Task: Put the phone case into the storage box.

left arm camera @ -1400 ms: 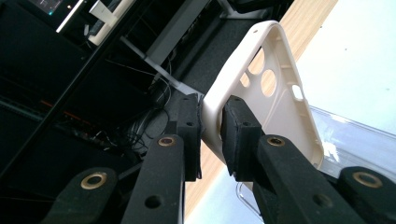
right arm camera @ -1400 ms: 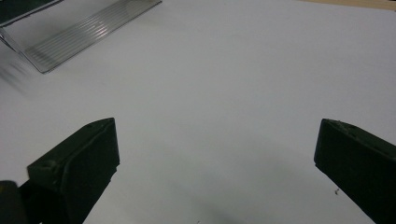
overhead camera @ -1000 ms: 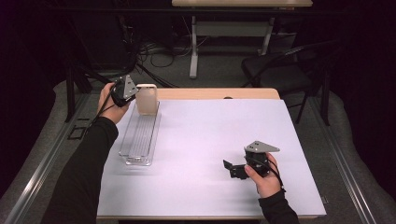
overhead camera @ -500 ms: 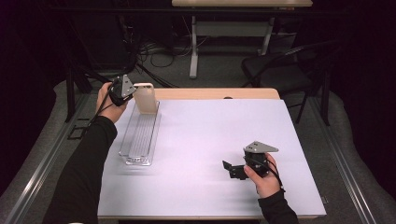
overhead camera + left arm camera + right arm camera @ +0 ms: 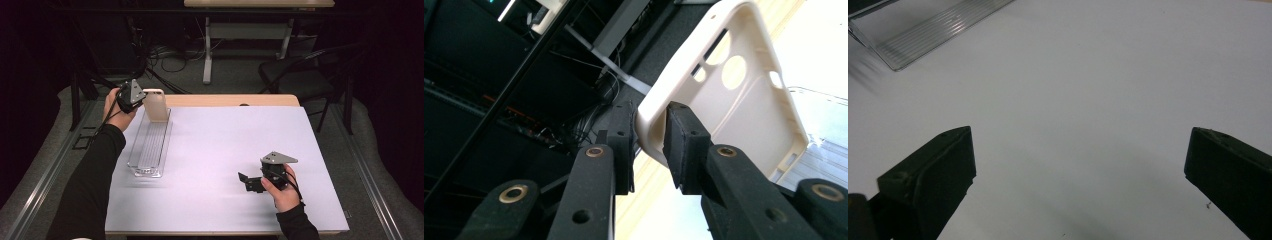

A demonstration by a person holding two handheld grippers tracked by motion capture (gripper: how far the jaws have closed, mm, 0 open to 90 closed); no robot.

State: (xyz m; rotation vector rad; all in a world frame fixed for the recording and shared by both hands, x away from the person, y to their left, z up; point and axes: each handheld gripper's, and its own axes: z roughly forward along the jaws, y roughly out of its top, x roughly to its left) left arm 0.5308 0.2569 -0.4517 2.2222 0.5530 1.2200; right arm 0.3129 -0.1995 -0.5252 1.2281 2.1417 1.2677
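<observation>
A dim lab or office recording space: white-topped table (image 5: 225, 150), desk legs (image 5: 207, 50), tangled cables (image 5: 165, 52), black chair (image 5: 295, 75).

The high view is dim around its edges: the floor and furniture beyond the table sink into near black, while the white table top (image 5: 225, 165) is evenly lit from above and reads slightly bluish. Soft, short shadows lie under the right gripper (image 5: 248, 181).

In the left gripper view, strong glare washes out the area from 1 to 4 o'clock, and the cream phone case (image 5: 734, 95) glows against a dark background at 9 to 11 o'clock. The near black jaws are soft in focus.

The right gripper view is grey, low in contrast and slightly blurred, with smear at 9 to 10 o'clock beside the clear tray (image 5: 923, 40).
</observation>
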